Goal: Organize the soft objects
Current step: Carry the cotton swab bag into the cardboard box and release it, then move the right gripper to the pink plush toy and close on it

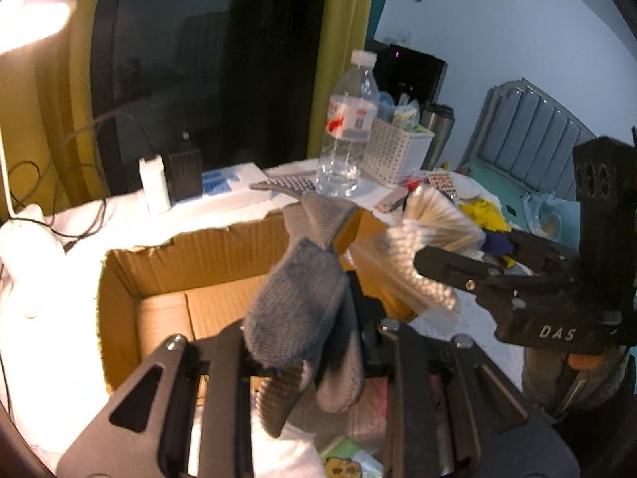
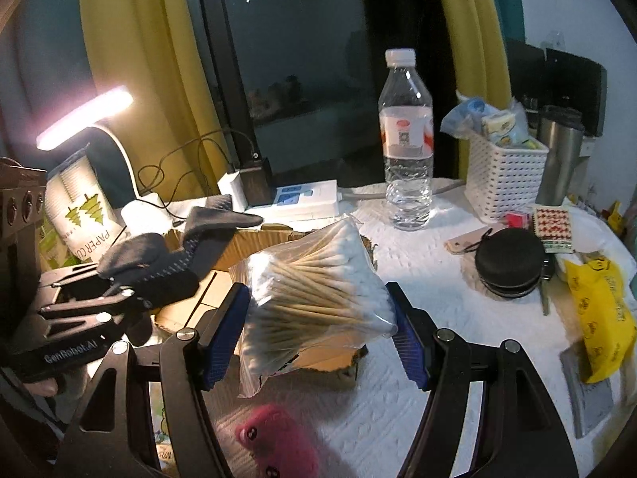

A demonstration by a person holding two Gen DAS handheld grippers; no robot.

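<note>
Pinching grey knit socks (image 1: 302, 298) in left gripper (image 1: 306, 354) above open cardboard box (image 1: 167, 271), right gripper (image 2: 318, 330) clamped on bag of cotton swabs (image 2: 314, 290) over box's rt edge, water bottle (image 2: 407, 139) & white basket (image 2: 501, 183) behind on table.

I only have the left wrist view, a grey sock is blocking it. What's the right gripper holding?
Observer: The right gripper is shut on a bag of cotton swabs, pinched between blue finger pads.
Operator: Anything under it?
Observer: A pink fuzzy item lies on the white cloth, nearer than the cardboard box.
Operator: What's to its right?
Observer: A round black case and a yellow bag.
</note>
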